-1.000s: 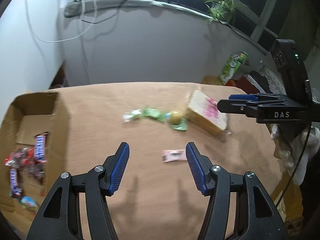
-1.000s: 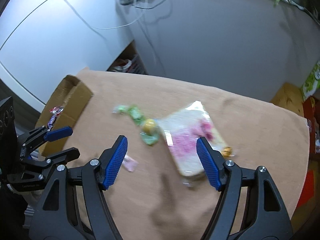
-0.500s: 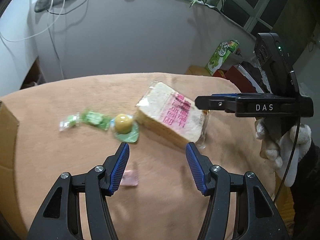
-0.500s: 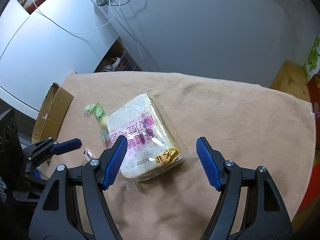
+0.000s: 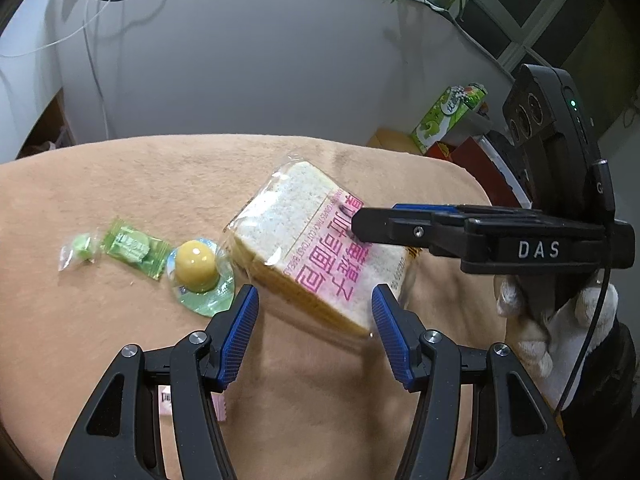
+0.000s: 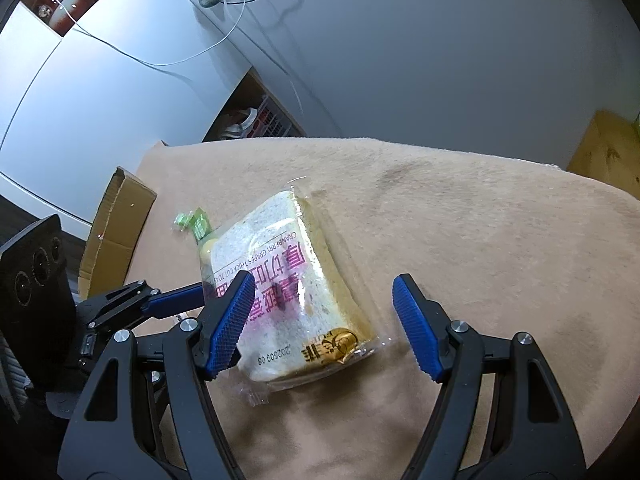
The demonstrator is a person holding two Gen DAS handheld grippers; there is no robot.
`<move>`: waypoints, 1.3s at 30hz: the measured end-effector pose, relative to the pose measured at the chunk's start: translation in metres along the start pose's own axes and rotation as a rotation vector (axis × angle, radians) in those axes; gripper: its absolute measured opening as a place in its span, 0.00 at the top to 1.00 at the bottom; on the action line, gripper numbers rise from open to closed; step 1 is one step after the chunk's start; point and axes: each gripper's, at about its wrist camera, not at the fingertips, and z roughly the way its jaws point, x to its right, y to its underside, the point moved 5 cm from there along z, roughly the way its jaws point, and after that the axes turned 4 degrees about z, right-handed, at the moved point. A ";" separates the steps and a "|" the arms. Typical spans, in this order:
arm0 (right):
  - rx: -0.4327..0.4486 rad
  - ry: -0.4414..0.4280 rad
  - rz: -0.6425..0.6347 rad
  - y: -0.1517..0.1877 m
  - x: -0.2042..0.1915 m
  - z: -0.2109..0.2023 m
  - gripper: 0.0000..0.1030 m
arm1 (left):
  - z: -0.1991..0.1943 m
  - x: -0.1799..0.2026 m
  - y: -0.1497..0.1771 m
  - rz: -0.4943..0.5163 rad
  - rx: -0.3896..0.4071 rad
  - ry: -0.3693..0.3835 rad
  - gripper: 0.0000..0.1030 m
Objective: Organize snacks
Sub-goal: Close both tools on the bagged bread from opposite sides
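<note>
Lying on tan cloth (image 6: 460,208), bagged toast (image 6: 280,280) printed "CRANBERRY GRAPES THICK CUT TOAST", left claw (image 5: 314,330) and right claw (image 6: 324,328) both apart

Bread bag (image 6: 280,280) glossy clear plastic; tablecloth (image 6: 480,220) matt fuzzy cloth; box (image 6: 116,220) cardboard.

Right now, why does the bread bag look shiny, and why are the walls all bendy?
In the left wrist view, room light glares off the clear wrapper of the bread bag; in the right wrist view the same shine sits on it. The fisheye lens curves the walls and the table edge in both.
</note>
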 end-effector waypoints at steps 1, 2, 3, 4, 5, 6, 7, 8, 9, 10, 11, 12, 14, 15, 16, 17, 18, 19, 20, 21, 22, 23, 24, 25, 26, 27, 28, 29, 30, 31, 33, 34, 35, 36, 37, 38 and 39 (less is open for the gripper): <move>-0.004 -0.003 -0.001 0.000 -0.001 0.002 0.28 | 0.000 -0.001 0.000 -0.004 -0.001 0.004 0.43; -0.008 -0.007 -0.002 0.001 -0.002 0.004 0.28 | 0.001 0.000 -0.001 -0.007 -0.002 0.006 0.43; -0.013 -0.010 -0.002 0.001 -0.002 0.006 0.28 | 0.001 -0.001 -0.001 -0.009 -0.002 0.005 0.43; -0.015 -0.013 -0.002 0.002 -0.004 0.007 0.28 | 0.002 -0.001 -0.002 -0.010 -0.001 0.008 0.43; -0.018 -0.018 -0.003 0.002 -0.005 0.008 0.29 | 0.003 0.000 -0.002 -0.010 -0.001 0.009 0.43; -0.020 -0.022 -0.003 0.003 -0.006 0.009 0.34 | 0.004 0.000 -0.003 -0.011 0.000 0.012 0.43; -0.024 -0.030 -0.002 0.003 -0.007 0.010 0.38 | 0.003 -0.001 -0.003 -0.015 0.002 0.015 0.43; -0.027 -0.041 0.003 0.004 -0.009 0.011 0.38 | 0.004 -0.001 -0.004 -0.016 0.003 0.016 0.43; -0.026 -0.040 0.004 0.004 -0.009 0.011 0.39 | 0.004 -0.001 -0.004 -0.016 0.005 0.017 0.43; -0.027 -0.039 0.003 0.004 -0.010 0.010 0.40 | 0.004 0.000 -0.004 -0.015 0.006 0.017 0.43; -0.029 -0.041 0.002 0.005 -0.011 0.010 0.40 | 0.004 0.000 -0.004 -0.013 0.008 0.018 0.43; -0.029 -0.039 0.004 0.006 -0.013 0.010 0.40 | 0.004 0.000 -0.004 -0.015 0.010 0.019 0.43; -0.030 -0.035 0.010 0.007 -0.014 0.010 0.40 | 0.005 0.000 -0.004 -0.013 0.013 0.021 0.43; -0.031 -0.033 0.012 0.008 -0.014 0.010 0.40 | 0.006 0.000 -0.004 -0.012 0.015 0.022 0.43; -0.032 -0.031 0.013 0.008 -0.015 0.010 0.41 | 0.006 0.000 -0.004 -0.013 0.015 0.023 0.43; -0.034 -0.028 0.015 0.008 -0.016 0.010 0.41 | 0.006 0.000 -0.005 -0.015 0.016 0.024 0.43; -0.034 -0.026 0.015 0.009 -0.016 0.010 0.41 | 0.007 0.000 -0.005 -0.016 0.017 0.024 0.43; -0.035 -0.022 0.015 0.009 -0.016 0.010 0.41 | 0.007 0.001 -0.005 -0.015 0.017 0.022 0.43; -0.035 -0.018 0.015 0.010 -0.017 0.011 0.41 | 0.007 0.002 -0.005 -0.014 0.018 0.021 0.43; -0.035 -0.016 0.014 0.010 -0.017 0.010 0.41 | 0.007 0.002 -0.005 -0.012 0.018 0.020 0.43; -0.035 -0.014 0.015 0.010 -0.017 0.010 0.41 | 0.007 0.003 -0.005 -0.007 0.018 0.017 0.43; -0.036 -0.013 0.018 0.011 -0.017 0.010 0.41 | 0.007 0.004 -0.005 -0.003 0.018 0.015 0.43; -0.037 -0.012 0.020 0.011 -0.018 0.010 0.41 | 0.007 0.005 -0.005 0.002 0.017 0.013 0.43; -0.037 -0.012 0.023 0.012 -0.017 0.010 0.41 | 0.007 0.007 -0.005 0.007 0.017 0.011 0.43; -0.037 -0.010 0.026 0.013 -0.018 0.010 0.41 | 0.006 0.008 -0.005 0.012 0.017 0.009 0.43; -0.038 -0.009 0.029 0.014 -0.018 0.009 0.41 | 0.005 0.009 -0.005 0.016 0.018 0.007 0.43; -0.038 -0.006 0.031 0.014 -0.018 0.009 0.41 | 0.005 0.010 -0.004 0.023 0.018 0.003 0.43; -0.038 -0.003 0.033 0.015 -0.018 0.009 0.41 | 0.004 0.012 -0.003 0.028 0.018 0.000 0.43; -0.038 -0.001 0.036 0.016 -0.019 0.008 0.41 | 0.003 0.013 -0.003 0.033 0.019 -0.002 0.43; -0.038 0.002 0.038 0.017 -0.019 0.008 0.41 | 0.003 0.014 -0.003 0.035 0.019 -0.004 0.43; -0.037 0.005 0.043 0.019 -0.020 0.006 0.41 | 0.001 0.018 -0.002 0.042 0.022 -0.007 0.43; -0.037 0.006 0.045 0.020 -0.021 0.005 0.41 | 0.000 0.019 -0.002 0.046 0.023 -0.009 0.43; -0.036 0.008 0.046 0.022 -0.022 0.004 0.41 | -0.001 0.020 -0.002 0.048 0.023 -0.009 0.43; -0.035 0.010 0.046 0.023 -0.023 0.003 0.41 | -0.001 0.021 -0.001 0.050 0.022 -0.009 0.43; -0.035 0.011 0.046 0.024 -0.023 0.002 0.41 | -0.002 0.022 0.000 0.053 0.022 -0.010 0.43; -0.034 0.012 0.048 0.025 -0.024 0.002 0.41 | -0.003 0.021 0.001 0.057 0.022 -0.011 0.43; -0.034 0.012 0.050 0.027 -0.026 0.001 0.41 | -0.004 0.022 0.001 0.059 0.023 -0.012 0.43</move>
